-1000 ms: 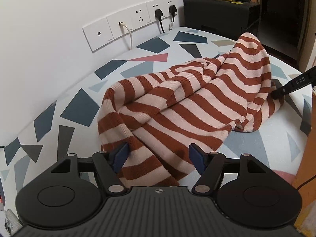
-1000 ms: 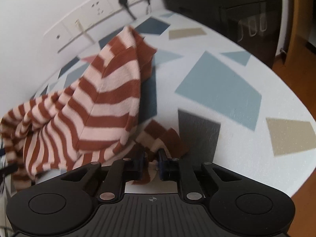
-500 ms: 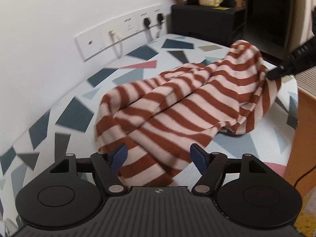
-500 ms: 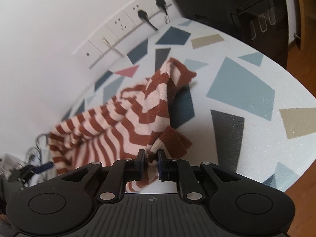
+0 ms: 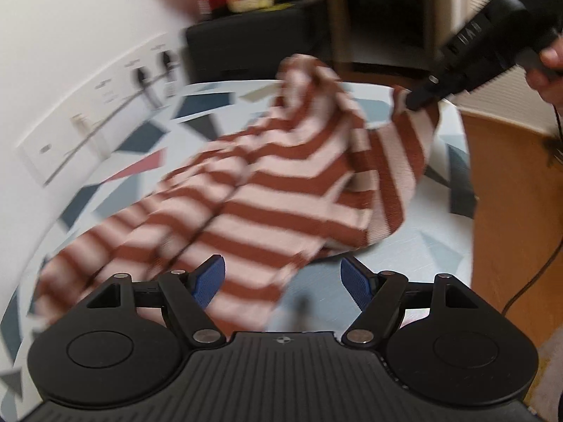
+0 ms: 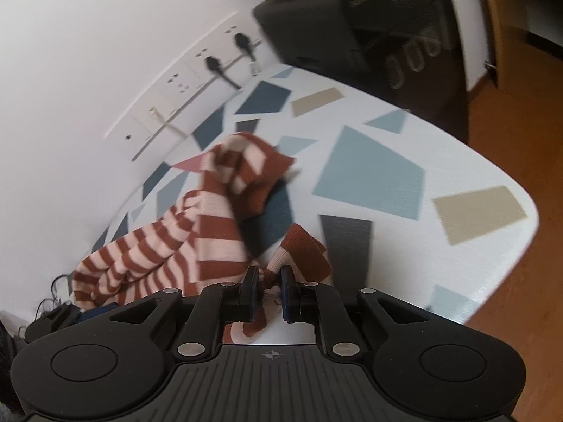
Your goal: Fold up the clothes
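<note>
Sweater (image 5: pixel 281 183) corner now lifted higher by right fingers (image 6: pixel 269 283) clenching it; left fingers (image 5: pixel 283 281) released, wider.

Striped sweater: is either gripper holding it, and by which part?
The right gripper is shut on a bunched edge of the sweater, lifting it. The left gripper is open, gripping nothing.

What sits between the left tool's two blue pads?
Left wrist view: the near end of the striped sweater lies between the left tool's open pads, unpinched, with bare patterned tabletop beside it.
</note>
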`<state>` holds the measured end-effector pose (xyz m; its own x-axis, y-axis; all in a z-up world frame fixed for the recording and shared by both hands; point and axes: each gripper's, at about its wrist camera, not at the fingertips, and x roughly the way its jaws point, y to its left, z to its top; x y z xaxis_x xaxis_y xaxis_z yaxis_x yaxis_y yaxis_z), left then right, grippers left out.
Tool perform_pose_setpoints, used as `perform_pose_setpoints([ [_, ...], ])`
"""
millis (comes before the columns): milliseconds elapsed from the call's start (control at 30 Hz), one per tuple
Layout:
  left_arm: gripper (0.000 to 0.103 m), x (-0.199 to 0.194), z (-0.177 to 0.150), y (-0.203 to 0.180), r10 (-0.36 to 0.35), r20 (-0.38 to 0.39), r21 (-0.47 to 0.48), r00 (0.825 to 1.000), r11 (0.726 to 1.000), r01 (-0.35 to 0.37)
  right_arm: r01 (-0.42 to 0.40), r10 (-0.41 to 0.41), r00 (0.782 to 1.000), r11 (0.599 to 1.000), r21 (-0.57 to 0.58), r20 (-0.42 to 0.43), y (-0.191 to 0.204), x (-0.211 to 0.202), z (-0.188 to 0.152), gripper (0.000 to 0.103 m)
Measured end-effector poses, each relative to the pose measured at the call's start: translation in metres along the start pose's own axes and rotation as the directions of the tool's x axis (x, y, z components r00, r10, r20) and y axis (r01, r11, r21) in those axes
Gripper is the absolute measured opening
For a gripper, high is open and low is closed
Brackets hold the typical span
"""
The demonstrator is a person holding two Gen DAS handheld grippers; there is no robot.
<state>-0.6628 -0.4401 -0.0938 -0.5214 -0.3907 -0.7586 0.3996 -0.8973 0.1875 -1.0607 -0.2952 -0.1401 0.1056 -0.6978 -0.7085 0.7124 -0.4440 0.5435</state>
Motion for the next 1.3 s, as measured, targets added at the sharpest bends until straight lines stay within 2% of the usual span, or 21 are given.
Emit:
perform_pose_setpoints([
  [133, 0.074, 0.024, 0.016, -0.03, -0.07, 0.006, 0.08, 0.998, 0.994, 0.069, -0.012, 0.01, 1.0, 0.998, 0.065, 0.02, -0.018, -0.011, -0.006, 0.012],
  [267, 0.074, 0.038, 0.035, -0.065, -0.14, 0.035, 0.165, 0.99, 0.977, 0.132, -0.026, 0.021, 0.999, 0.994, 0.109, 0.047, -0.031, -0.023, -0.009, 0.012],
  [333, 0.08, 0.046, 0.04, -0.08, -0.174, 0.049, 0.208, 0.984, 0.965, 0.16, -0.022, 0.015, 0.998, 0.992, 0.121, 0.059, -0.036, -0.029, -0.011, 0.012],
  [367, 0.085, 0.053, 0.042, -0.087, -0.175, 0.044, 0.222, 0.984, 0.962, 0.161, -0.022, 0.014, 0.998, 0.992, 0.127, 0.065, -0.038, -0.031, -0.011, 0.012],
  [467, 0.085, 0.077, 0.046, -0.101, -0.128, 0.016, 0.227, 0.992, 0.966, 0.122, -0.039, 0.028, 0.997, 0.989, 0.144, 0.077, -0.042, -0.039, -0.011, 0.012],
  [600, 0.084, 0.077, 0.054, -0.107, -0.125, 0.051, 0.206, 0.991, 0.972, 0.113, -0.087, 0.075, 0.993, 0.988, 0.131, 0.088, -0.037, -0.049, -0.01, 0.012],
  [633, 0.08, 0.076, 0.056, -0.107, -0.121, 0.059, 0.206, 0.991, 0.973, 0.107, -0.105, 0.094, 0.991, 0.988, 0.117, 0.091, -0.033, -0.052, -0.009, 0.012],
  [700, 0.012, 0.075, 0.061, -0.104, -0.111, 0.037, 0.205, 0.993, 0.974, 0.101, -0.129, 0.121, 0.988, 0.988, 0.088, 0.09, -0.025, -0.054, -0.005, 0.012],
  [767, 0.01, 0.067, 0.065, -0.095, -0.13, 0.02, 0.159, 0.991, 0.979, 0.125, -0.139, 0.135, 0.987, 0.989, 0.05, 0.083, -0.015, -0.054, 0.002, 0.011],
  [800, 0.01, 0.058, 0.066, -0.085, -0.116, 0.041, 0.127, 0.992, 0.986, 0.11, -0.148, 0.145, 0.986, 0.988, 0.03, 0.084, -0.011, -0.054, 0.006, 0.011],
  [833, 0.01, 0.048, 0.066, -0.075, -0.1, 0.061, 0.095, 0.993, 0.991, 0.094, -0.155, 0.153, 0.984, 0.988, 0.018, 0.088, -0.007, -0.053, 0.011, 0.018],
  [867, 0.01, 0.039, 0.066, -0.065, -0.083, 0.081, 0.062, 0.993, 0.995, 0.078, -0.159, 0.156, 0.983, 0.987, 0.019, 0.099, -0.004, -0.052, 0.017, 0.032],
  [933, 0.01, 0.014, 0.066, -0.041, -0.017, 0.126, -0.005, 0.992, 1.0, 0.018, -0.165, 0.159, 0.979, 0.986, 0.033, 0.129, -0.001, -0.049, 0.031, 0.048],
  [967, 0.01, 0.0, 0.063, -0.027, 0.015, 0.137, -0.055, 0.99, 0.998, -0.007, -0.167, 0.158, 0.977, 0.985, 0.048, 0.142, -0.001, -0.046, 0.037, 0.052],
  [1067, 0.01, -0.034, 0.051, 0.007, 0.113, 0.153, -0.18, 0.982, 0.98, -0.085, -0.191, 0.173, 0.975, 0.972, 0.135, 0.138, -0.01, -0.024, 0.054, 0.052],
  [1133, 0.01, -0.055, 0.034, 0.019, 0.205, 0.148, -0.22, 0.968, 0.961, -0.17, -0.221, 0.202, 0.973, 0.952, 0.211, 0.107, -0.018, 0.001, 0.062, 0.053],
  [1200, 0.01, -0.067, 0.021, 0.026, 0.28, 0.126, -0.235, 0.952, 0.94, -0.246, -0.227, 0.217, 0.974, 0.934, 0.275, 0.068, -0.023, 0.028, 0.065, 0.053],
  [1300, 0.01, -0.081, -0.003, 0.034, 0.362, 0.064, -0.3, 0.93, 0.896, -0.328, -0.21, 0.223, 0.975, 0.92, 0.329, -0.001, -0.021, 0.07, 0.067, 0.053],
])
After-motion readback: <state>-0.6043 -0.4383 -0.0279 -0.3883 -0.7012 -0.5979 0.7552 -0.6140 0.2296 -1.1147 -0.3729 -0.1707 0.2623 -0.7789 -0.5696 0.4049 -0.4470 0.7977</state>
